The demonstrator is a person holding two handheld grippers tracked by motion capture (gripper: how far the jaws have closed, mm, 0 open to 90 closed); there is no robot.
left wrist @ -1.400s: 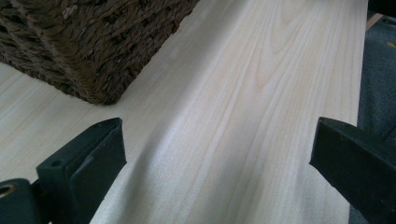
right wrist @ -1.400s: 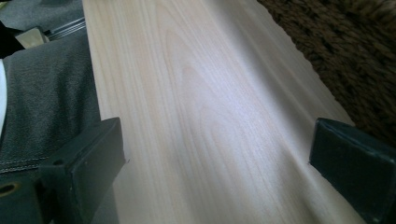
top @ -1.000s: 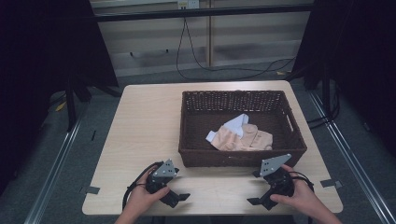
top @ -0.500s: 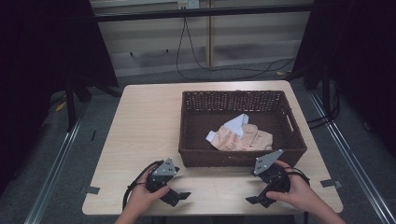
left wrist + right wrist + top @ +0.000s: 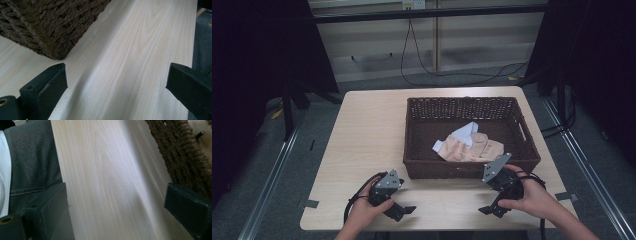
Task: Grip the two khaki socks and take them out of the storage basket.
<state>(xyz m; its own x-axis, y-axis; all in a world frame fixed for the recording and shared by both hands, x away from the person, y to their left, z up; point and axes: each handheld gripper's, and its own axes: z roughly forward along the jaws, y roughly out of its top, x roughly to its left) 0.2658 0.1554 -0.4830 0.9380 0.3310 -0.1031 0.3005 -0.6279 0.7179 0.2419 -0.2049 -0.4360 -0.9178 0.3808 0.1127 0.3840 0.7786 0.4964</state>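
While spread wide and empty, left gripper (image 5: pixel 404 211) and right gripper (image 5: pixel 488 210) before the basket (image 5: pixel 447 170); cloth (image 5: pixel 468 147) inside.

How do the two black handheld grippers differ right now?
The left gripper sits near the dark woven basket's front left corner, its grey plate lying flatter; the right gripper sits by the front right corner, its plate tilted up against the basket's rim. Both have open jaws over the pale wooden table.

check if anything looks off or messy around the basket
Nothing stands out. The wicker basket sits square on the table, crumpled cloth lies inside it, and both grippers, left and right, rest open nearby.
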